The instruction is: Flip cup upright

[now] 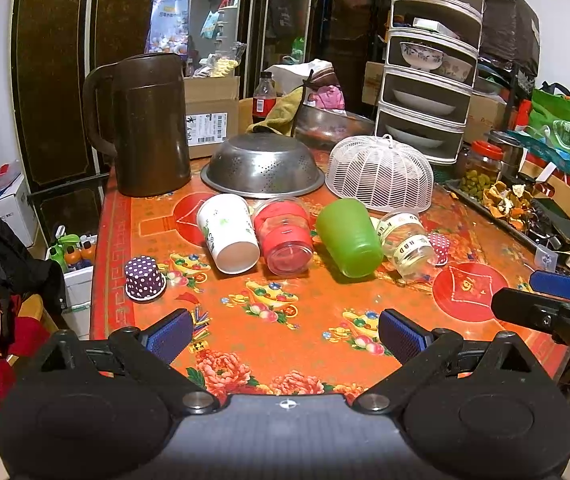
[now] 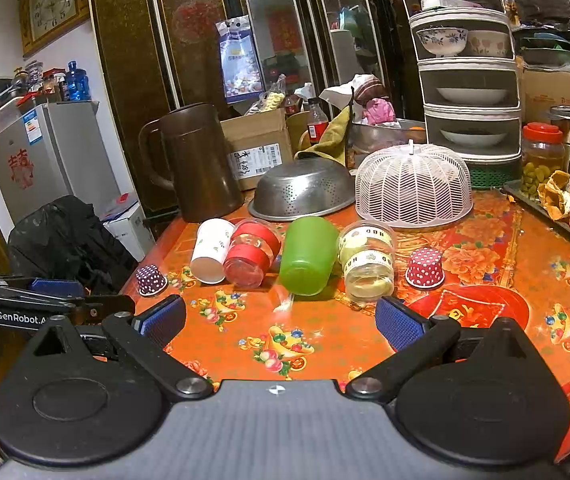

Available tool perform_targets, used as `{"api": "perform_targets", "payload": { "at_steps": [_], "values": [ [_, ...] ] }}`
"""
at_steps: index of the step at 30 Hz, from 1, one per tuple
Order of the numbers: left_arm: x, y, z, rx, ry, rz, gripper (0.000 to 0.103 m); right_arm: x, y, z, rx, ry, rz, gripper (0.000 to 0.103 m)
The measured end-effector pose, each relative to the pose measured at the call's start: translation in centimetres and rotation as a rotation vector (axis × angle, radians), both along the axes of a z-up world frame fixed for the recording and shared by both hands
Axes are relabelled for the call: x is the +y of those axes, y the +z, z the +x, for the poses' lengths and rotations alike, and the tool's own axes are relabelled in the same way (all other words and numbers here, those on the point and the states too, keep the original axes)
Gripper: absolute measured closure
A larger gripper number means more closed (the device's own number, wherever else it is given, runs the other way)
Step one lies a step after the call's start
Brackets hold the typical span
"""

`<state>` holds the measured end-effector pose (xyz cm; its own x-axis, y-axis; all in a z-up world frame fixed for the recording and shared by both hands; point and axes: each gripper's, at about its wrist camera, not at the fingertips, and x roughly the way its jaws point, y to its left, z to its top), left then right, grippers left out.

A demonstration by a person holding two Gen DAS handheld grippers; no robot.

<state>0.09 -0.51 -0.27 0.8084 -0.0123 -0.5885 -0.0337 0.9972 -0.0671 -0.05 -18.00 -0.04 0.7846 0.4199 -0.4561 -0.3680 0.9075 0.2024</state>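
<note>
Four cups lie on their sides mid-table (image 1: 293,344); the green cup (image 1: 350,237) has its long axis front-to-back, its base nearest the cameras. Left tongs (image 1: 285,334) and right tongs (image 2: 281,322) gape, released.

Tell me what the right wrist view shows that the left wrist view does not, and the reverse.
Only the right wrist view shows the wall clock and the grey fridge. Only the left wrist view shows the green bag at the right edge. Both show four cups lying on their sides in a row: white cup, red cup, green cup, clear cup, with the brown jug behind them, and both grippers open.
</note>
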Motion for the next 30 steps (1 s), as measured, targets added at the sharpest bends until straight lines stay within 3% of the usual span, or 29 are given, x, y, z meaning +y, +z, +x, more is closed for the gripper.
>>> {"api": "perform_targets", "payload": {
  "at_steps": [25, 30],
  "values": [
    [-0.7, -0.1, 0.5, 0.018, -0.002, -0.007, 0.003, -0.5, -0.5, 0.1, 0.016, 0.003, 0.007, 0.001],
    [-0.2, 0.1, 1.3, 0.022, 0.002, -0.038, 0.003, -1.0, -0.8, 0.4, 0.022, 0.003, 0.016, 0.001]
  ]
}}
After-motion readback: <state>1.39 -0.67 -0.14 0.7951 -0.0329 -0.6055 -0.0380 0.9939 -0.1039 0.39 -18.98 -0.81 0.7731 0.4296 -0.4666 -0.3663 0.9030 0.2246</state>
